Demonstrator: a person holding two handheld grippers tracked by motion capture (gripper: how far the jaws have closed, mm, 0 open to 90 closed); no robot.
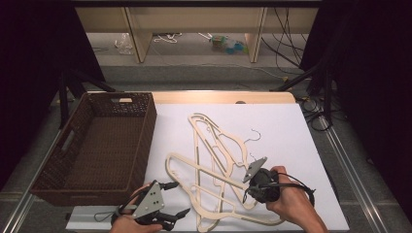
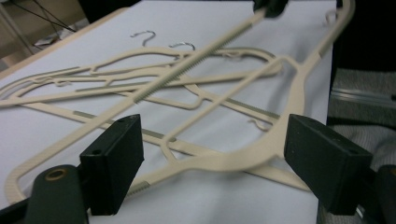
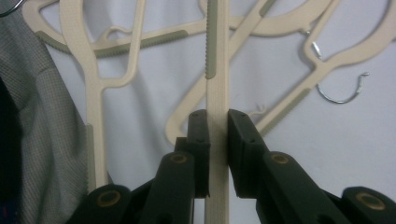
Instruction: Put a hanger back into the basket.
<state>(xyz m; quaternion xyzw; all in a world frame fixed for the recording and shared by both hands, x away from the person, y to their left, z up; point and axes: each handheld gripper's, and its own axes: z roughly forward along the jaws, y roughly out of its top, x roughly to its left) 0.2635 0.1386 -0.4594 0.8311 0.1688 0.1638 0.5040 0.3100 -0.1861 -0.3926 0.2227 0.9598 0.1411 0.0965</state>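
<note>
Several cream plastic hangers (image 1: 214, 145) lie tangled on a white sheet (image 1: 286, 131). My right gripper (image 1: 246, 189) (image 3: 217, 116), at the front right of the pile, is shut on the straight bar of one hanger (image 3: 217, 93), whose grey ribbed strip runs along it. In the left gripper view that bar (image 2: 187, 70) rises at a slant to the right gripper (image 2: 271, 5) at the top. My left gripper (image 1: 180, 199) (image 2: 215, 144) sits at the front left with its jaws wide open. A hanger's curved shoulder (image 2: 243, 158) lies between them, untouched by the pads.
An empty brown wicker basket (image 1: 145, 126) stands on the left, right against the sheet. Wire hooks (image 3: 343, 93) stick out of the pile towards the right. The table's wooden back edge (image 1: 218, 97) lies behind, with floor and cables beyond it.
</note>
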